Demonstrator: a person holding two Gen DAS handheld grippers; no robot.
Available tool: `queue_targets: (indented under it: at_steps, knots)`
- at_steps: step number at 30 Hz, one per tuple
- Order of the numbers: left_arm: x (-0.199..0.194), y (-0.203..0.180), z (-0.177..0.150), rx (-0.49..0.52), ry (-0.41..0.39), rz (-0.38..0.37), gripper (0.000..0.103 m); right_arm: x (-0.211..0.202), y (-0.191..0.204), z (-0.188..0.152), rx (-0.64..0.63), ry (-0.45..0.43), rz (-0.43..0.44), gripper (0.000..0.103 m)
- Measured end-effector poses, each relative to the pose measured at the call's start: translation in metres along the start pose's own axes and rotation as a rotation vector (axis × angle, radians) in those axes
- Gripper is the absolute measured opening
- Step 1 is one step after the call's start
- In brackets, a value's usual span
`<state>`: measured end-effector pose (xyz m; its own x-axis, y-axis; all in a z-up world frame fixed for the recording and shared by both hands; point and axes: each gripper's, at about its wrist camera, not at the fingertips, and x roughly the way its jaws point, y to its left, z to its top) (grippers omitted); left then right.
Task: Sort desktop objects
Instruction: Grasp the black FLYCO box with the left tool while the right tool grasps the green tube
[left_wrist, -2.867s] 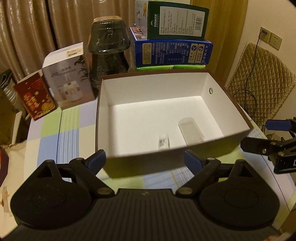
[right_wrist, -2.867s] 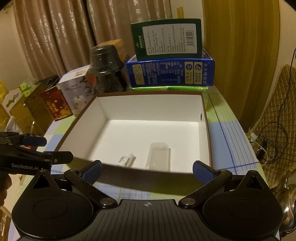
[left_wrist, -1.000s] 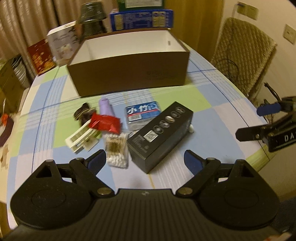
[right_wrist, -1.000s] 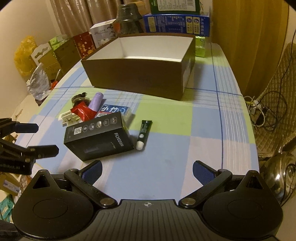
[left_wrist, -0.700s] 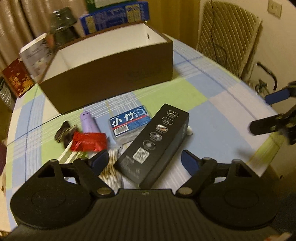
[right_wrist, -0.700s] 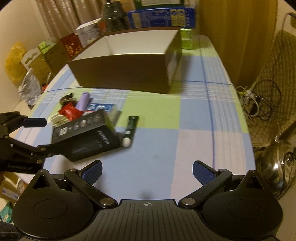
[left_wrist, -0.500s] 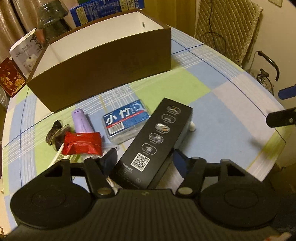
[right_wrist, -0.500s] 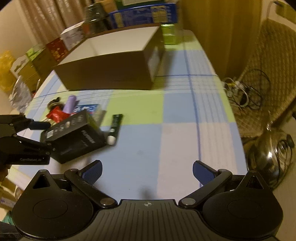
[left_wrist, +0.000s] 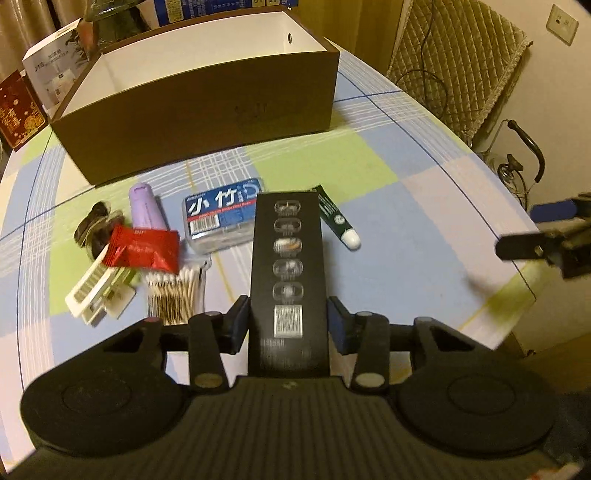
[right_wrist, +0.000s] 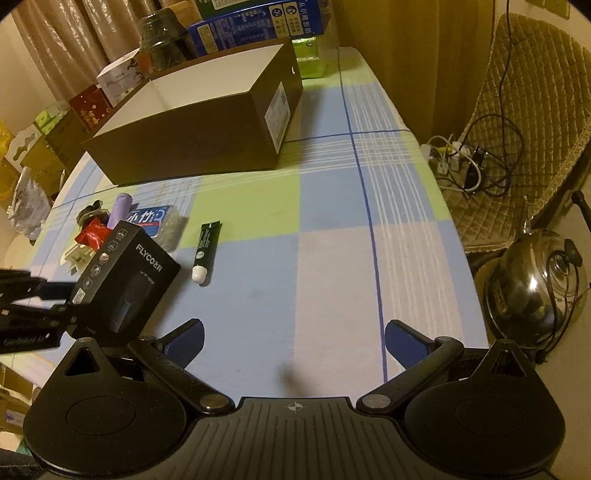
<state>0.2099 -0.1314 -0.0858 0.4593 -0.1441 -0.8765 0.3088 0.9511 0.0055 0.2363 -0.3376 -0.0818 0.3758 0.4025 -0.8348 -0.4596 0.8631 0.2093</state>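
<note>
Left wrist view: my left gripper (left_wrist: 289, 325) had its jaws closing around the near end of the black FLYCO box (left_wrist: 288, 266), blue pads right at its sides, apparently touching. The box lay lengthwise on the checked tablecloth (left_wrist: 406, 236), pointing toward the brown storage box (left_wrist: 207, 107). Left of it: cotton swabs (left_wrist: 175, 291), a red packet (left_wrist: 142, 247), a purple tube (left_wrist: 146, 208), a white clip (left_wrist: 98, 291). A blue floss case (left_wrist: 221, 214) sat just beyond, a green tube (left_wrist: 338, 221) just right. My right gripper (left_wrist: 543, 236) hung at the table's right edge.

Right wrist view: my right gripper (right_wrist: 293, 341) was spread wide with nothing between its fingers, over bare cloth. The black box sat at left in the left gripper's pads, green tube nearby.
</note>
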Motion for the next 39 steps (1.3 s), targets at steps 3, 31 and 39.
queue_targets:
  at_steps: [3,31,39]
  knots:
    - [0.014,-0.003,0.010,0.014,0.014,0.008,0.039,-0.001,-0.002,-0.003,0.004,0.001,-0.002,0.101]
    - [-0.052,0.066,-0.025,-0.212,-0.063,0.112,0.038,0.054,0.051,0.013,-0.146,0.010,0.054,0.101]
    - [-0.076,0.106,-0.044,-0.316,-0.086,0.186,0.038,0.093,0.080,0.029,-0.209,0.012,0.069,0.087]
